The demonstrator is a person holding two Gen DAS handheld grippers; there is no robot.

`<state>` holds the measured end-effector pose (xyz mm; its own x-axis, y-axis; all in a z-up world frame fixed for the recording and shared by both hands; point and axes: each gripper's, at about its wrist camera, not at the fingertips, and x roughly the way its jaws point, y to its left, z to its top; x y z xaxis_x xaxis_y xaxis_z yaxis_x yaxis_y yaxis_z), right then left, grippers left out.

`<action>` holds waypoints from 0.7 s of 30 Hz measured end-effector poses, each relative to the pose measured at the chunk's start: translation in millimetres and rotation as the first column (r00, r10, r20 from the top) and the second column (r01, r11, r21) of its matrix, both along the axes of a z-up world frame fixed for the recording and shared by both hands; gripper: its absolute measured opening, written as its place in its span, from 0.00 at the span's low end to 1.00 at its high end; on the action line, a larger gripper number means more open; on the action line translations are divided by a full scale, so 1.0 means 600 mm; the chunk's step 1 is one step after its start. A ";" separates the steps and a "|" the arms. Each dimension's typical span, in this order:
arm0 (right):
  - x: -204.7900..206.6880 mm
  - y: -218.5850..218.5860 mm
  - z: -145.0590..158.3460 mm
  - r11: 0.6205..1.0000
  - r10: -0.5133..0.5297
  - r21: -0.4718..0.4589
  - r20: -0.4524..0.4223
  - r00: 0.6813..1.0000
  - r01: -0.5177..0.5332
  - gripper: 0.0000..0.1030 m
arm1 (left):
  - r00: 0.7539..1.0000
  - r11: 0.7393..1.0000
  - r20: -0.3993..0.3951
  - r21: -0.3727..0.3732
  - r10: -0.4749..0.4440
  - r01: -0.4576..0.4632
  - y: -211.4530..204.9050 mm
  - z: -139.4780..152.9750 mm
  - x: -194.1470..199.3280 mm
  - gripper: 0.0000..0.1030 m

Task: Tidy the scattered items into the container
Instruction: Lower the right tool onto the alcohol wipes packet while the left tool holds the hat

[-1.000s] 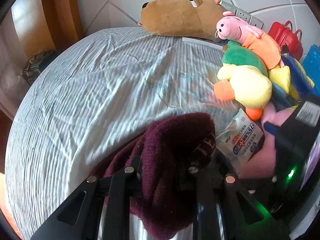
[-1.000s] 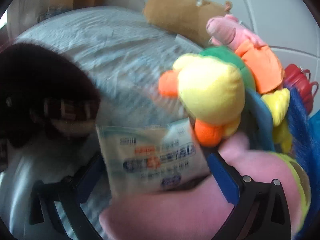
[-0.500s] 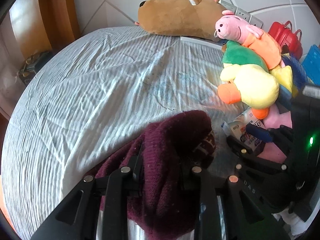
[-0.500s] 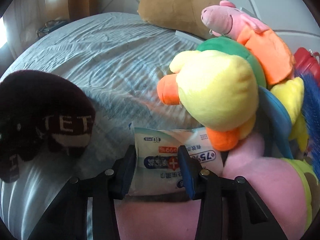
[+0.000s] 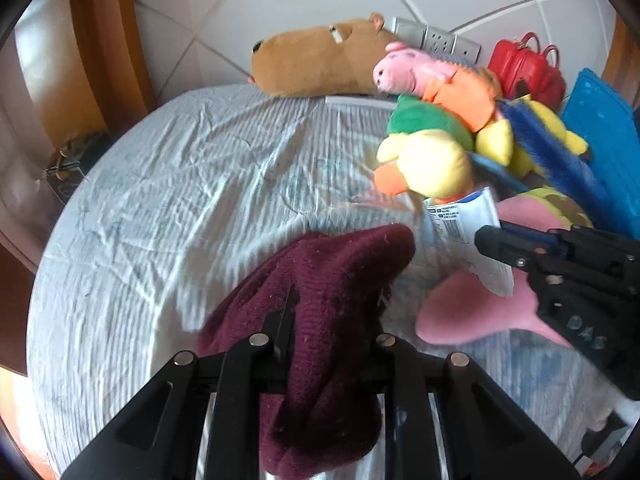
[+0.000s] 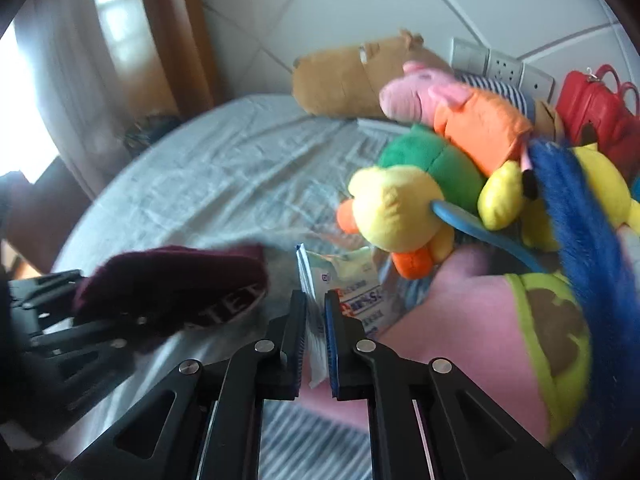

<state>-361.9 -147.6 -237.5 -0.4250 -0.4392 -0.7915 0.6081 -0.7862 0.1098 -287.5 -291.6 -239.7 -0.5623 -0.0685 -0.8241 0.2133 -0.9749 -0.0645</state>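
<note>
1. Left claw (image 5: 328,332) clenched on the maroon knit hat (image 5: 332,300), lifted clear of the striped bed sheet (image 5: 180,200).
2. Right claw (image 6: 316,320) pinching the wet-wipe packet (image 6: 352,280) by its edge, jaws just closed on it, packet raised off the bed beside the yellow duck plush (image 6: 396,212).
3. Both items in the air; neither yet in any container.
4. Blue crate-like container (image 5: 604,140) glimpsed at the far right edge of the left wrist view, behind the pile of toys; contents hidden.
5. Left to tidy, judging by the bed: duck plush, green plush (image 6: 432,160), pink pig in orange (image 6: 460,108), pink starfish-like plush (image 6: 480,320), brown capybara plush (image 5: 320,60) by the wall. Unclear whether the toys near the crate lie in it or only against it.
6. Red bag (image 5: 524,68) by the wall sockets, apart from the heap.
7. Task early to midway, by appearance: two pickups made, drop-off pending, most soft toys untouched.
</note>
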 end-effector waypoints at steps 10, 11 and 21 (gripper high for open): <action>0.117 0.059 0.096 0.997 -0.026 -0.071 -0.076 0.997 0.020 0.09 | 0.989 0.998 -0.135 -0.030 -0.051 0.047 0.048 0.109 0.108 0.18; 0.131 0.069 0.102 0.997 -0.034 -0.074 -0.083 0.996 0.028 0.09 | 0.988 0.998 -0.142 -0.030 -0.061 0.057 0.056 0.115 0.116 0.18; 0.218 0.185 0.077 0.998 -0.054 -0.039 -0.016 0.998 0.053 0.08 | 0.989 0.997 -0.132 -0.016 -0.073 0.072 0.143 0.121 0.212 0.18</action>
<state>-231.4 -36.8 -191.4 -0.4620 -0.4457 -0.7667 0.5675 -0.8129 0.1305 -160.3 -205.9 -167.2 -0.6702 -0.0325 -0.7414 0.1325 -0.9882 -0.0764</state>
